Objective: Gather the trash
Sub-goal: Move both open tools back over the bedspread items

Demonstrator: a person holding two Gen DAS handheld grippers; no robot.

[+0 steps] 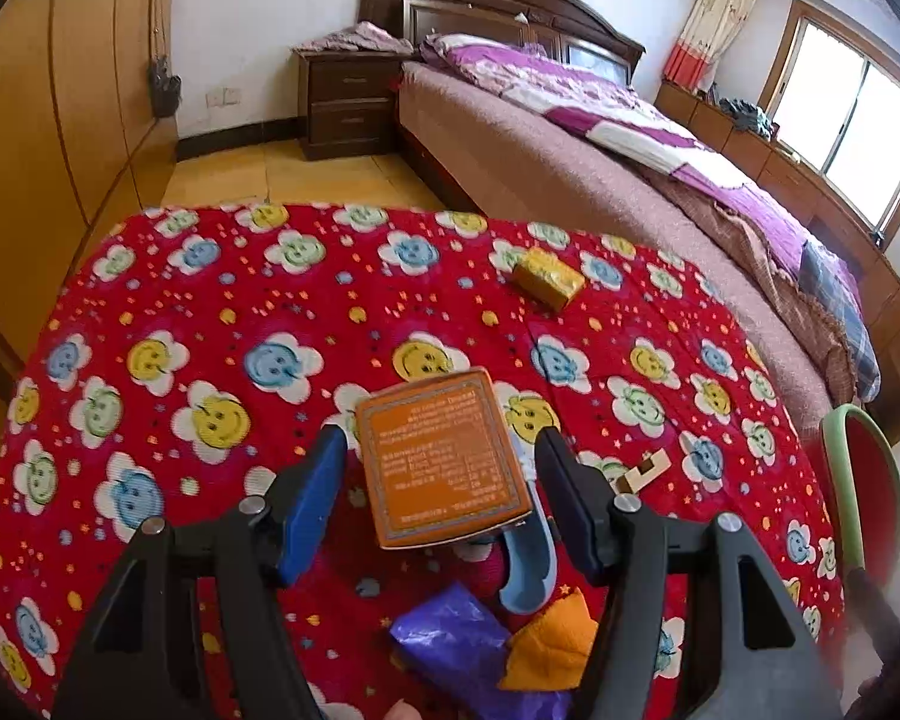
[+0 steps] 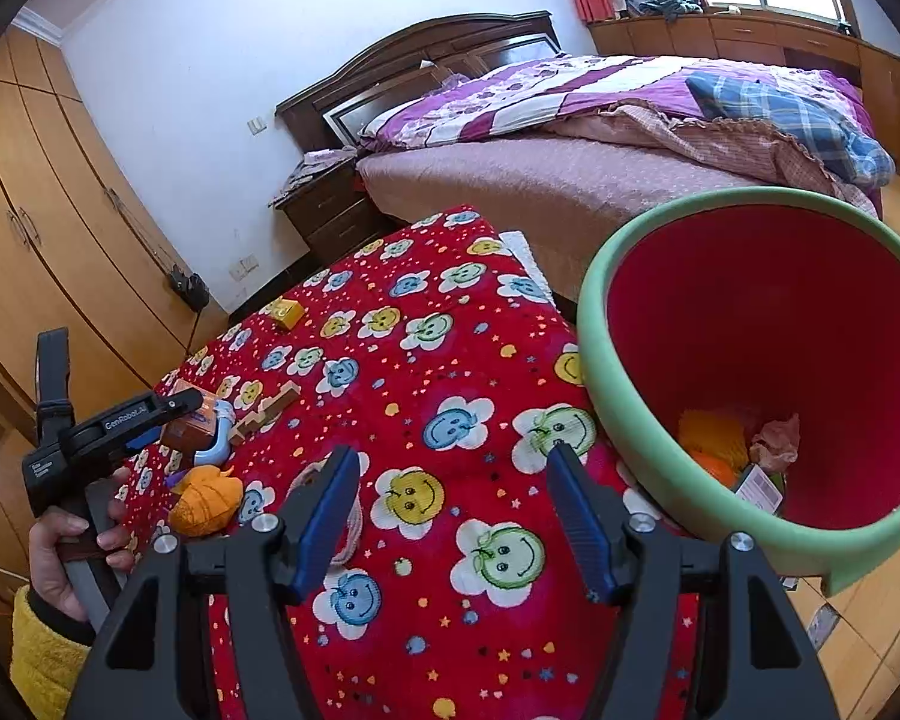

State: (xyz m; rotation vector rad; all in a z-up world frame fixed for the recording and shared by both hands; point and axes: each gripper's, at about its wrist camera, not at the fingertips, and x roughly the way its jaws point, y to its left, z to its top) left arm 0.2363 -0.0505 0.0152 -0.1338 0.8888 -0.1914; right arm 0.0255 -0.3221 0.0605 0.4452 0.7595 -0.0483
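Two blue pads of the left gripper point(image 1: 441, 480) stood spread in the left wrist view, with the orange box point(image 1: 444, 459) between them; the left pad sat just beside the box's edge and the right pad was apart from it, so nothing was pinched yet. Beneath the box and nearer the tool lay a pale blue curved piece point(image 1: 531, 570), a purple wrapper point(image 1: 450, 639) and an orange crumpled lump point(image 1: 549, 639); well ahead of the fingertips, toward the far edge of the red flowered cloth point(image 1: 180, 276), lay a small yellow packet point(image 1: 549, 277); a little wooden piece point(image 1: 639, 474) lay just right of the right finger.

From the right wrist view, the right gripper point(image 2: 450, 480) hung spread and empty over bare cloth — nothing lay between its pads. Just to its right, the green-rimmed red bin point(image 2: 630, 438) stood tilted toward the tool, already holding an orange ball, a pinkish scrap and a small printed pack. Off to its left, a hand point(image 2: 72, 546) in a yellow sleeve held the other tool over the box.

By my reading, the step in hand was the pick-up of the orange box; the next move called for pressing the pads onto its sides, then carrying it across to the bin.
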